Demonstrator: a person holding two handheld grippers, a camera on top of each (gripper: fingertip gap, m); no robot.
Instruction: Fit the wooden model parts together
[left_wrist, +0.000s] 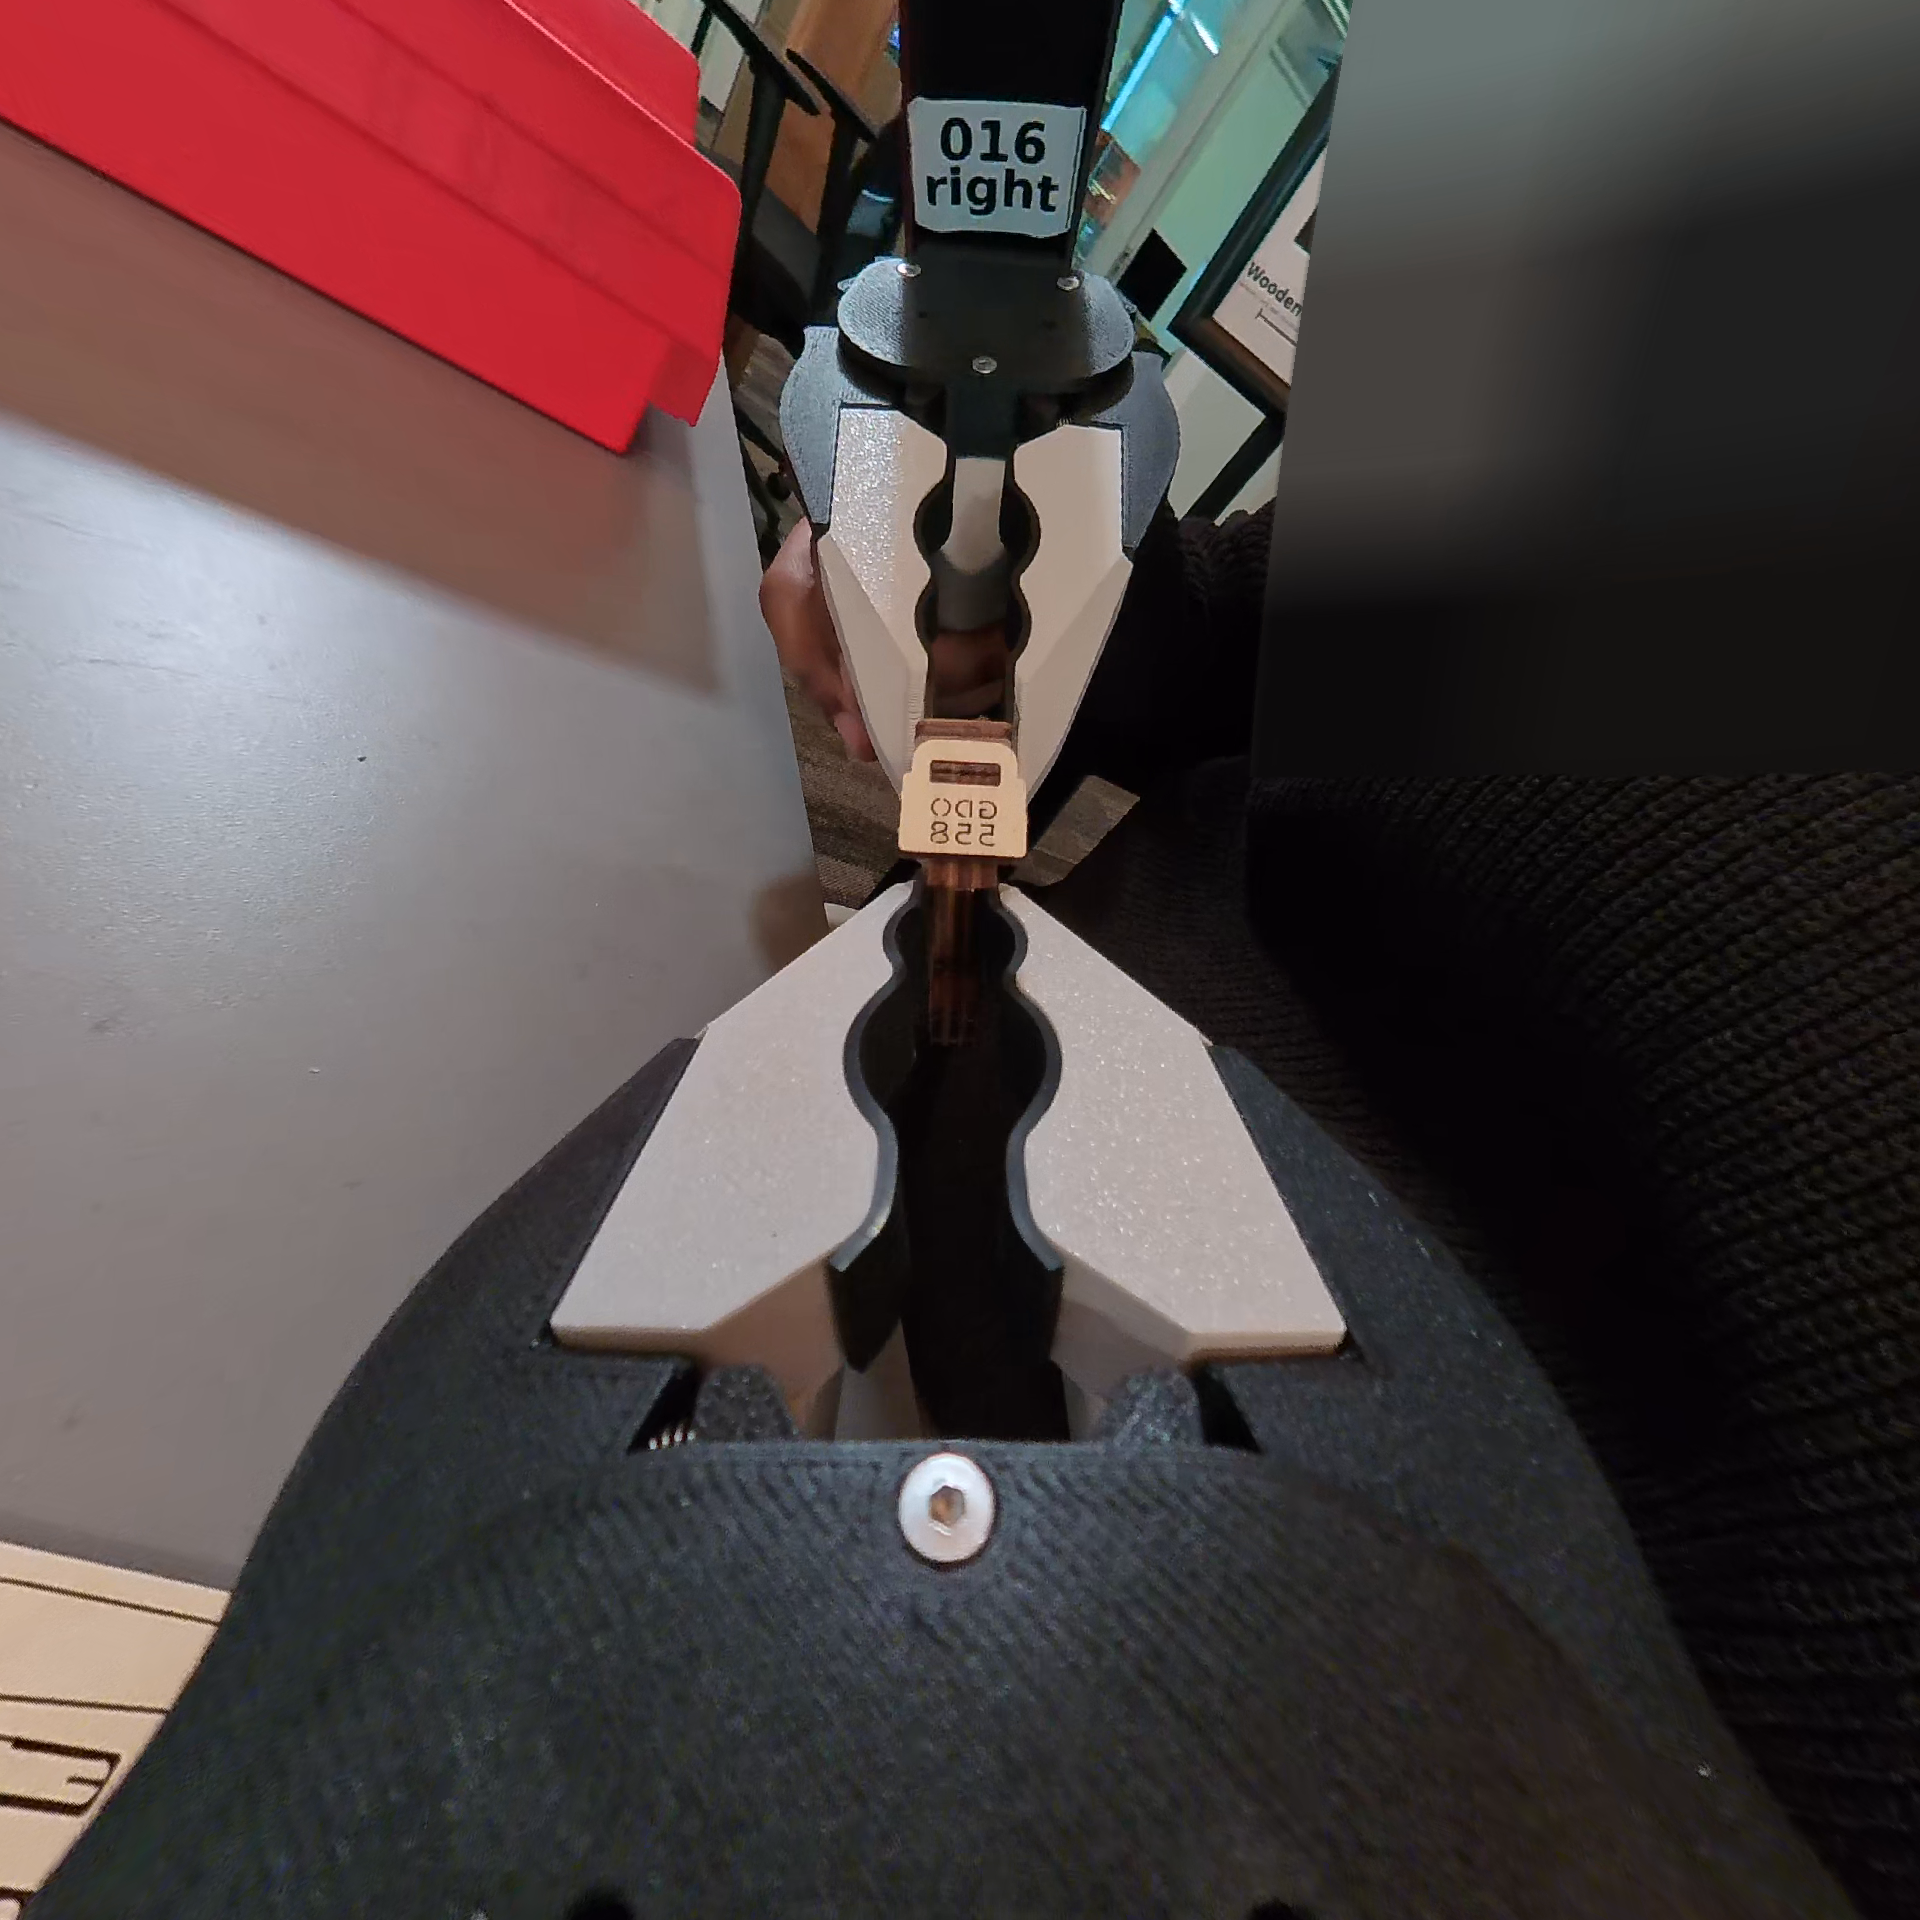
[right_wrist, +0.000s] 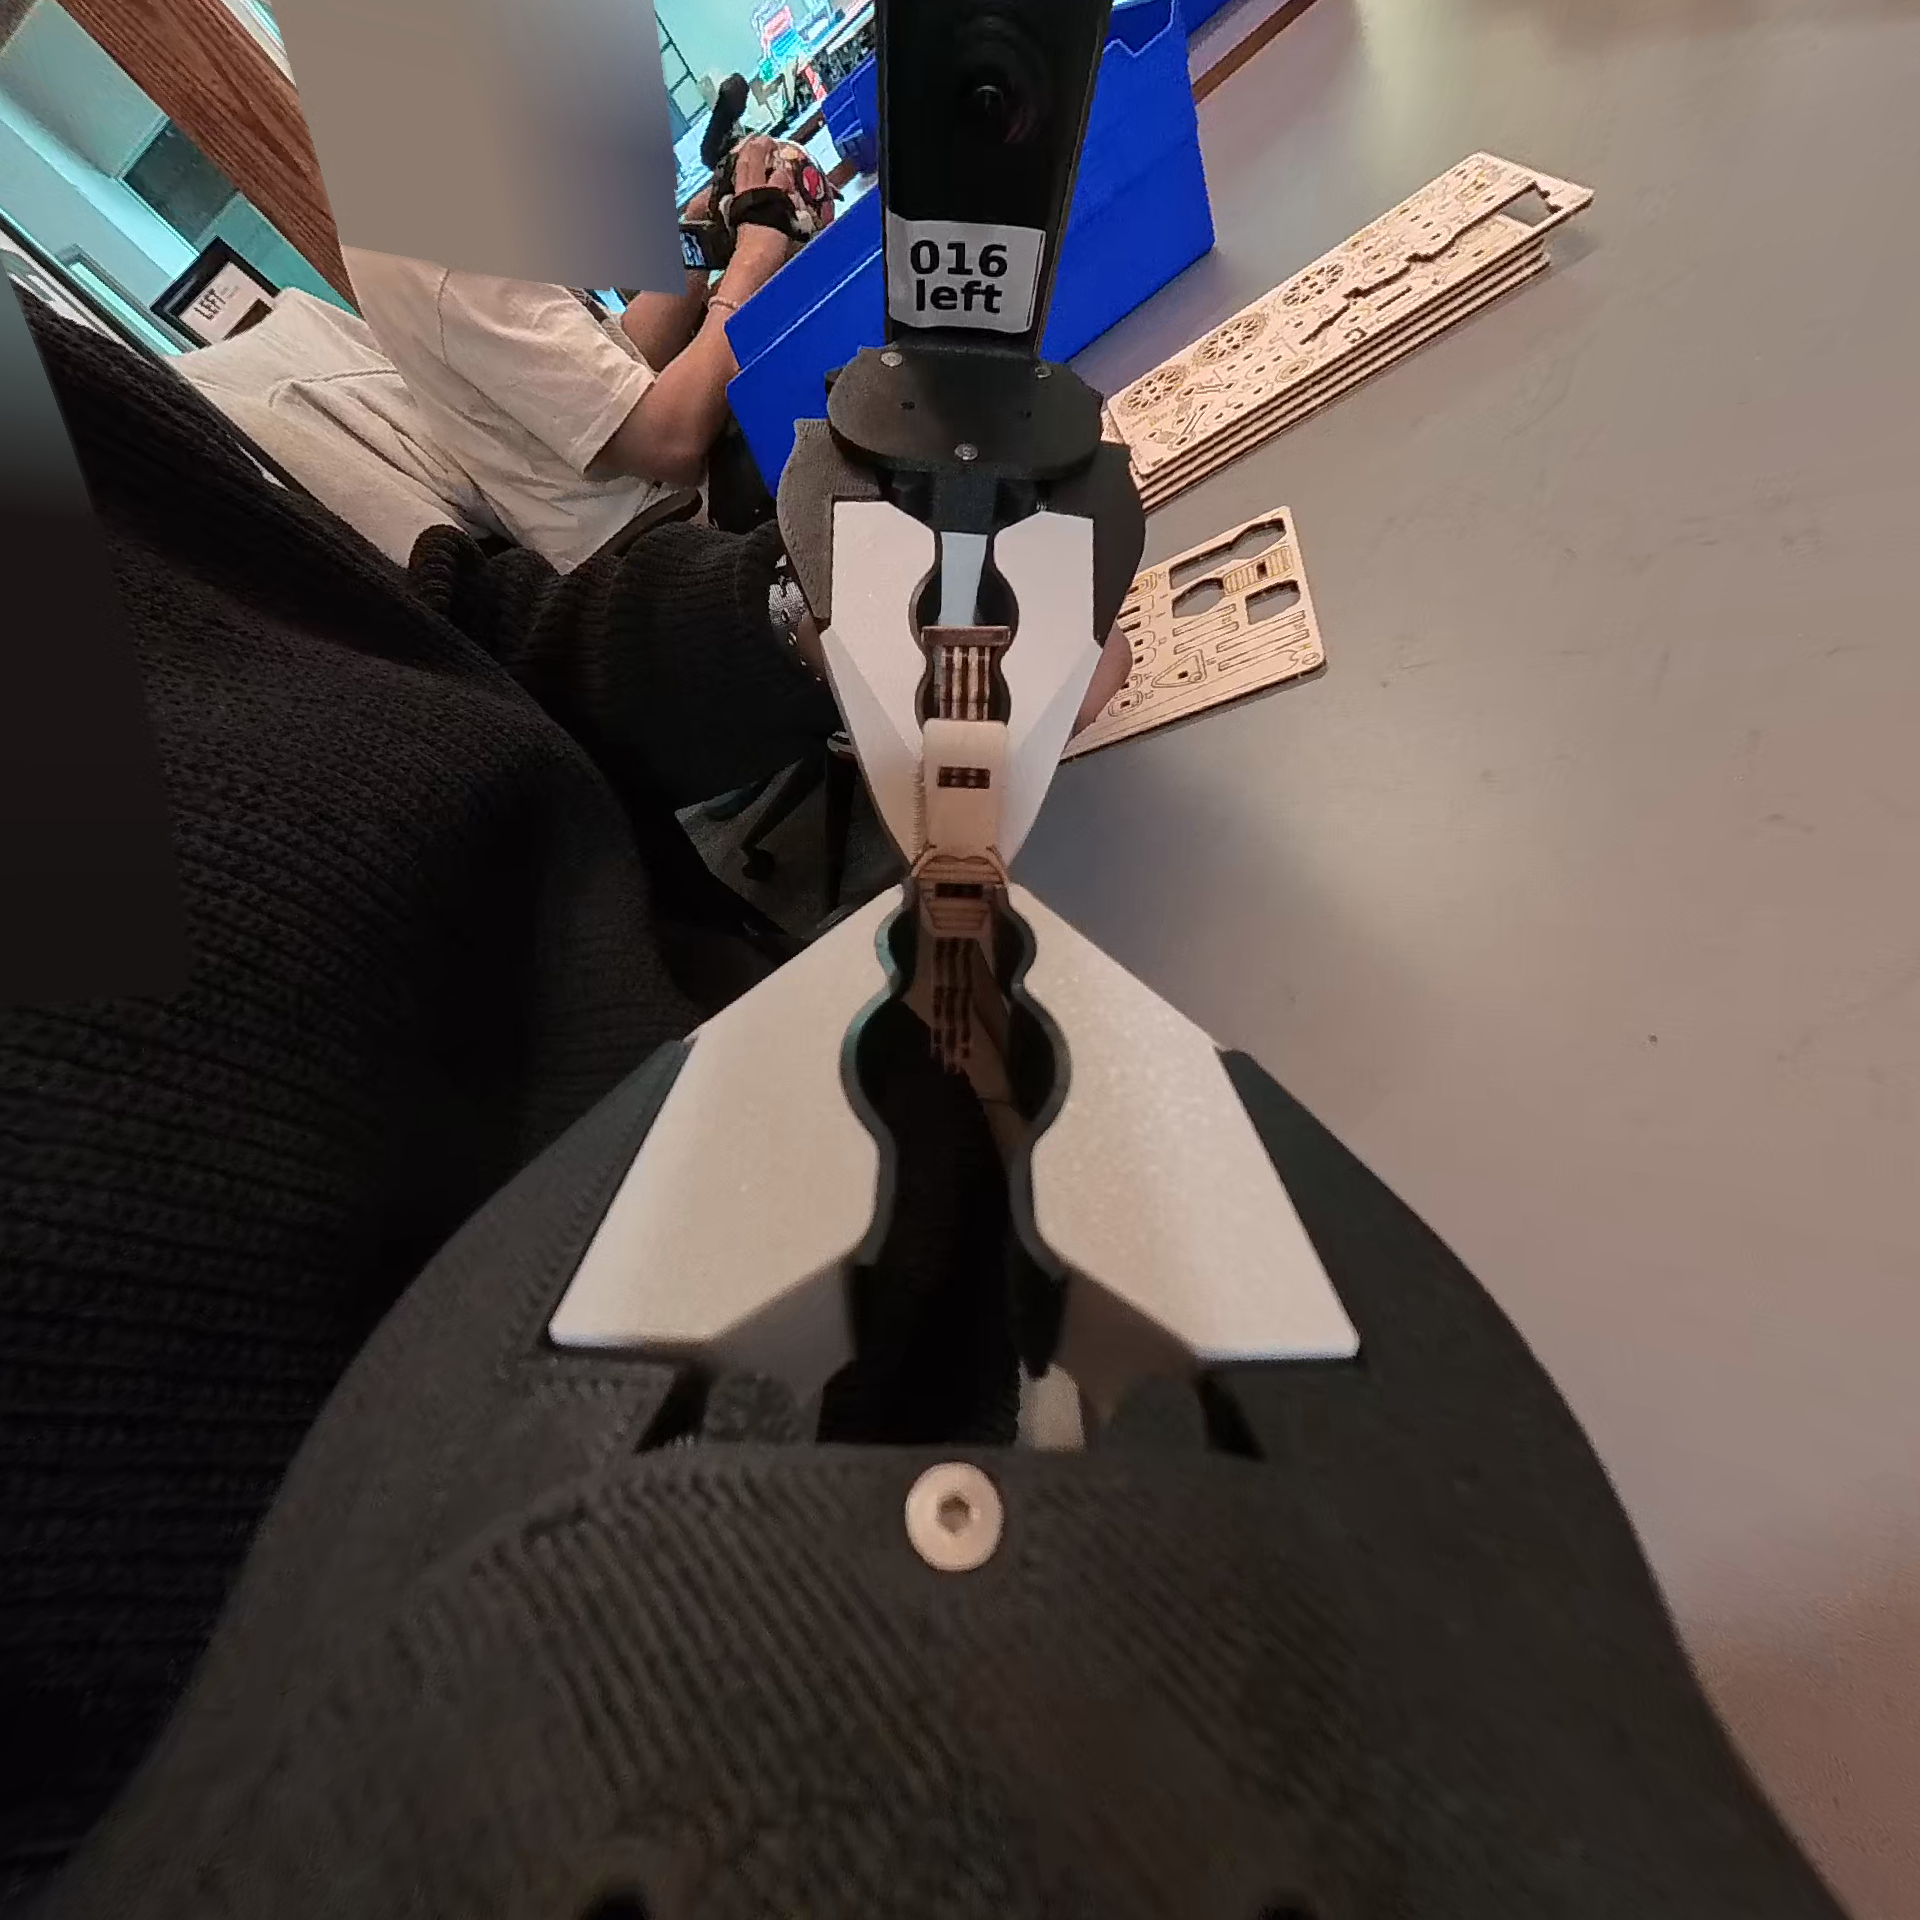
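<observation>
The two grippers face each other tip to tip above the grey table (left_wrist: 312, 883). My left gripper (left_wrist: 961, 899) is shut on a layered wooden part (left_wrist: 956, 971) whose dark edges run back between its fingers. A pale engraved wooden plate (left_wrist: 964, 808) sits at that part's front end. My right gripper (right_wrist: 958, 883) is shut on a second layered wooden part (right_wrist: 958, 956) with a slotted end. The two parts meet between the fingertips. The right gripper (left_wrist: 961, 740) also shows in the left wrist view, and the left gripper (right_wrist: 961, 847) with the pale plate (right_wrist: 964, 790) in the right wrist view.
Red bins (left_wrist: 416, 208) stand at the table's far side. A blue bin (right_wrist: 1122, 208), a stack of laser-cut wooden sheets (right_wrist: 1351, 312) and a single punched sheet (right_wrist: 1216, 623) lie on the table. A black knit sleeve (right_wrist: 312, 831) fills one side. A seated person (right_wrist: 499, 395) is behind. Both grippers' tips are close together, under 4 cm apart.
</observation>
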